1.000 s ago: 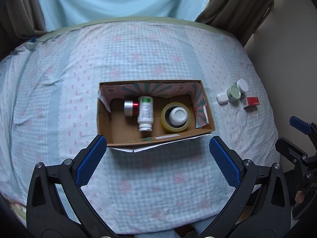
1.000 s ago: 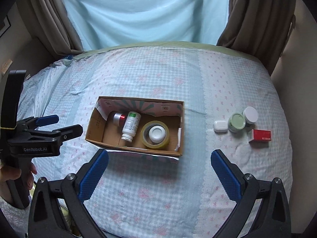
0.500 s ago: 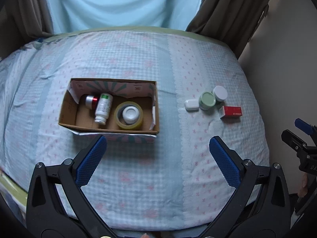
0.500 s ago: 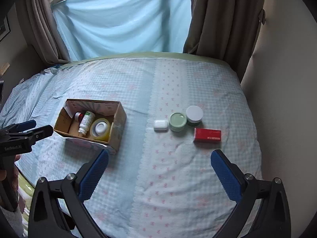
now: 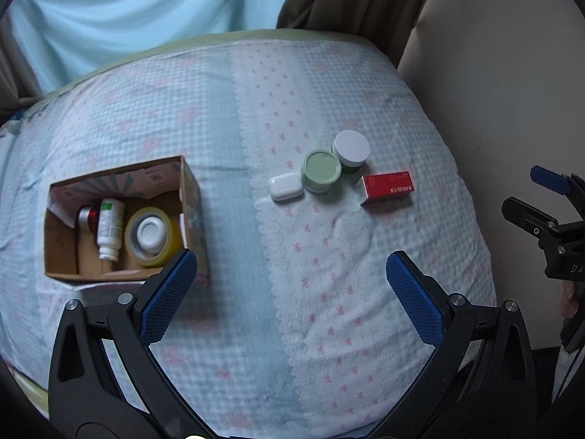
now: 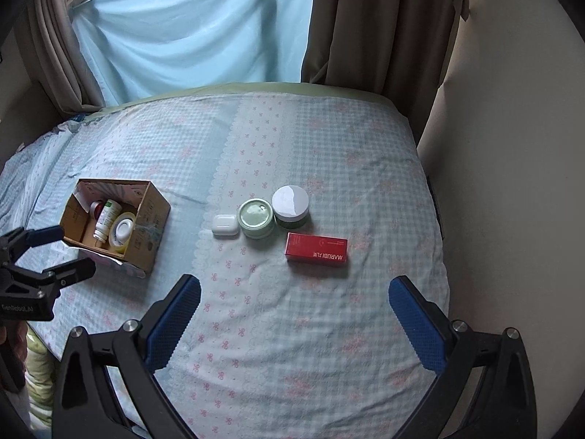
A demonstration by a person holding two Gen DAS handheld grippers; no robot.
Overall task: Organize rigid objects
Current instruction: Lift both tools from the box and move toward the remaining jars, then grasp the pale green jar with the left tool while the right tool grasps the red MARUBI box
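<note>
Both grippers have swung rightward. The right gripper (image 6: 294, 320) gapes wide and empty; just beyond its fingers lies the red cardboard carton (image 6: 316, 248), then the pale green round jar (image 6: 256, 218), white-lidded jar (image 6: 290, 202) and white earbud case (image 6: 225, 225). The left gripper (image 5: 290, 291), also wide and empty, now has the open cardboard box (image 5: 192, 197) beside its left finger. Judging by this, those four await boxing.
</note>
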